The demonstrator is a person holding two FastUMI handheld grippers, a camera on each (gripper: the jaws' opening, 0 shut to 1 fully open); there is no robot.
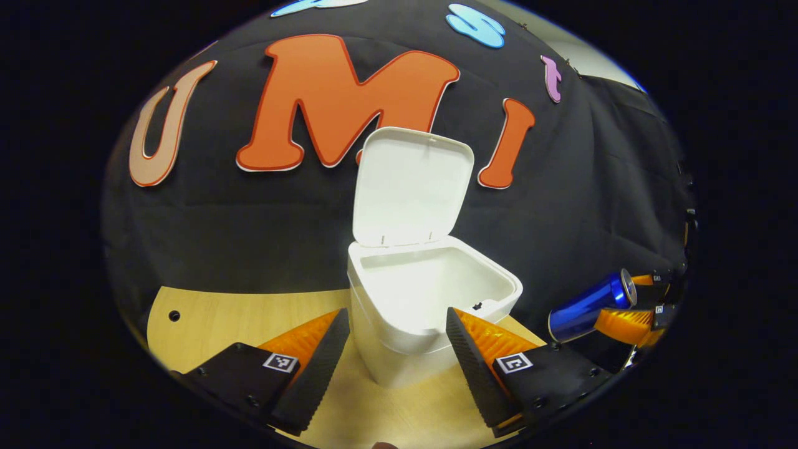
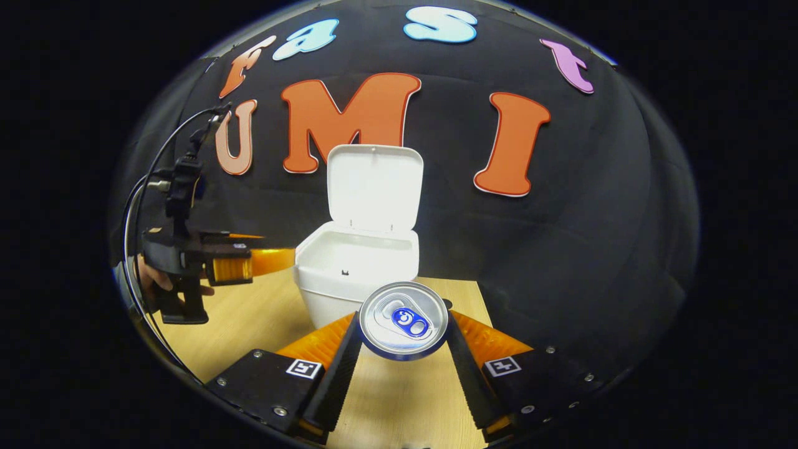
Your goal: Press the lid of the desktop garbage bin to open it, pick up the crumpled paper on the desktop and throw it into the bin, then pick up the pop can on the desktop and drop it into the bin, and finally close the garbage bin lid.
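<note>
Right tool [image 2: 403, 340] fingers sit closest to its camera, clamped on the pop can [image 2: 404, 328] from both sides; can's top end with the pull tab faces the lens. From the left gripper view the same can [image 1: 589, 307] is off to the right, blue body lying roughly sideways in the right tool [image 1: 629, 315], held up off the counter [image 1: 206, 318].

Left tool [image 1: 396, 349] fingers are spread apart with nothing between them, low over the counter and just in front of the bin [image 1: 424, 312]. In the right gripper view the left tool [image 2: 274, 260] is to the left of the bin [image 2: 355, 274], tips close to its side wall; contact can't be judged. A hand [image 2: 149, 280] grips its handle and cables run up from the back.

Bin stands upright on the wood counter [image 2: 249, 324] near the back wall cloth [image 2: 592, 249]. Lid [image 1: 408, 187] is swung up and back on the rear hinge, standing nearly vertical. Bin mouth fully exposed; inside looks white, bottom can't be seen. Can is in front of the bin, near its front rim, not over the opening.
</note>
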